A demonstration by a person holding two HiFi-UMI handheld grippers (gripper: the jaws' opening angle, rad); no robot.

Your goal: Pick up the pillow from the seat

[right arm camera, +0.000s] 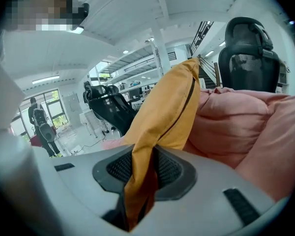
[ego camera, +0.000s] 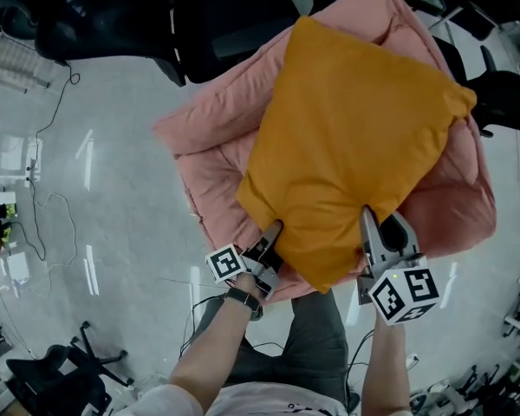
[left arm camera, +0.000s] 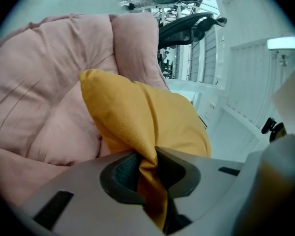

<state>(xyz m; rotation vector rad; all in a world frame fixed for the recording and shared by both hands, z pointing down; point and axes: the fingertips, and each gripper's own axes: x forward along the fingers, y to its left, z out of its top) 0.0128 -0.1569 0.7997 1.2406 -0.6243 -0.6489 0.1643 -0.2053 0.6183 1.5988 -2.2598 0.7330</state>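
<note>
A square orange pillow [ego camera: 347, 137] lies tilted over a padded pink seat [ego camera: 217, 159]. My left gripper [ego camera: 271, 233] is shut on the pillow's near left edge, with the orange cloth [left arm camera: 147, 176] pinched between its pads. At the near right edge my right gripper [ego camera: 369, 225] is shut on the pillow too; a fold of its cloth [right arm camera: 140, 181] runs down between the pads. In the left gripper view the pillow [left arm camera: 137, 117] stands up off the pink cushion [left arm camera: 44, 97]. In the right gripper view the pillow [right arm camera: 169, 107] rises beside the pink seat [right arm camera: 246, 127].
Black office chairs [ego camera: 182, 16] stand behind the pink seat, one more at the far right [ego camera: 507, 94]. A cable [ego camera: 48, 198] runs over the glossy grey floor [ego camera: 95, 232] to the left. Another chair base [ego camera: 61, 371] sits at the lower left. A black high-back chair [right arm camera: 248, 55] shows behind the seat.
</note>
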